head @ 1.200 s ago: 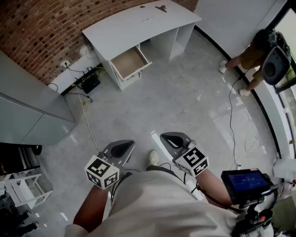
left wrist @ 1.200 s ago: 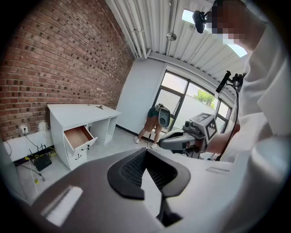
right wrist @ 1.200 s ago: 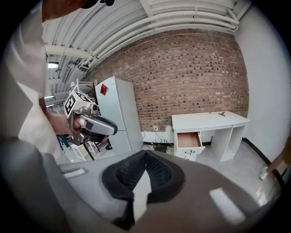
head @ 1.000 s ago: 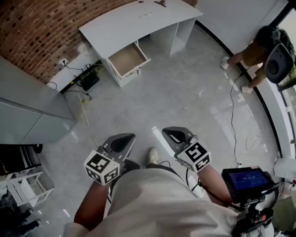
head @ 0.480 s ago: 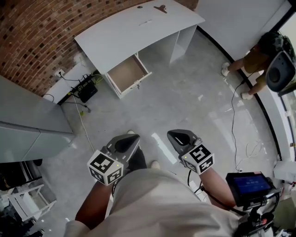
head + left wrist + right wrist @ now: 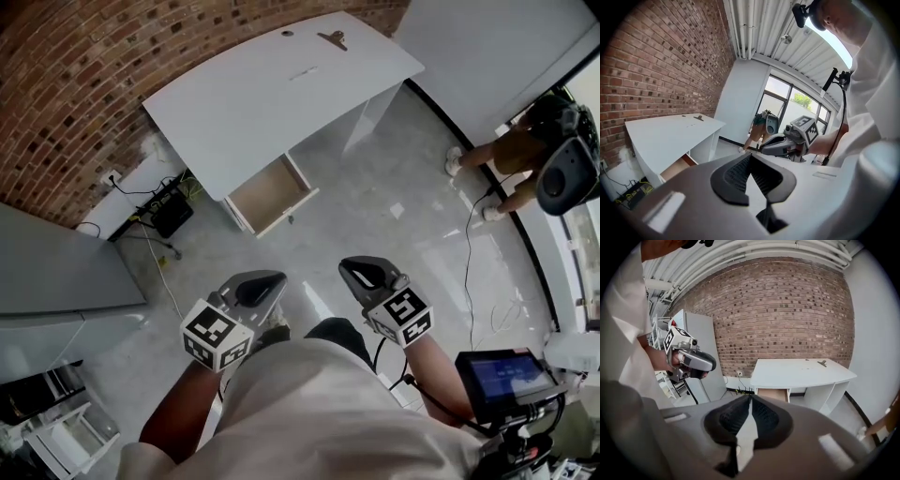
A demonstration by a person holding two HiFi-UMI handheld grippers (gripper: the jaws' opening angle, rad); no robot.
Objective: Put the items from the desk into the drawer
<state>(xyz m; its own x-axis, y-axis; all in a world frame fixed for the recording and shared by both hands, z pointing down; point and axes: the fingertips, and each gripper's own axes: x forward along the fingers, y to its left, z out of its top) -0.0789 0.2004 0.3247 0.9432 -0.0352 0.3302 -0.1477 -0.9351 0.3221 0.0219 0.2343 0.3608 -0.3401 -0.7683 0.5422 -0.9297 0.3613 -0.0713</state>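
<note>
A white desk (image 6: pixel 262 103) stands against the brick wall, some way ahead of me. Its wooden drawer (image 6: pixel 272 195) is pulled open and looks empty. On the desktop lie a dark clip-like item (image 6: pixel 330 38), a small dark round item (image 6: pixel 287 33) and a pale flat item (image 6: pixel 302 72). My left gripper (image 6: pixel 268 279) and right gripper (image 6: pixel 352 266) are held in front of my body, above the floor and far from the desk. Both are shut with nothing between the fingers. The left gripper view shows the desk (image 6: pixel 670 131). The right gripper view shows desk (image 6: pixel 801 369), drawer (image 6: pixel 773 393) and clip (image 6: pixel 822 363).
A grey cabinet (image 6: pixel 56 272) stands at the left, with a power strip and cables (image 6: pixel 164 211) by the wall. A person (image 6: pixel 511 150) stands at the right near the window. A cable (image 6: pixel 469 253) runs over the floor. A screen device (image 6: pixel 502 372) hangs at my right.
The desk and open drawer have come lower and larger in the head view as I walk toward them. Both grippers stay shut in front of me.
</note>
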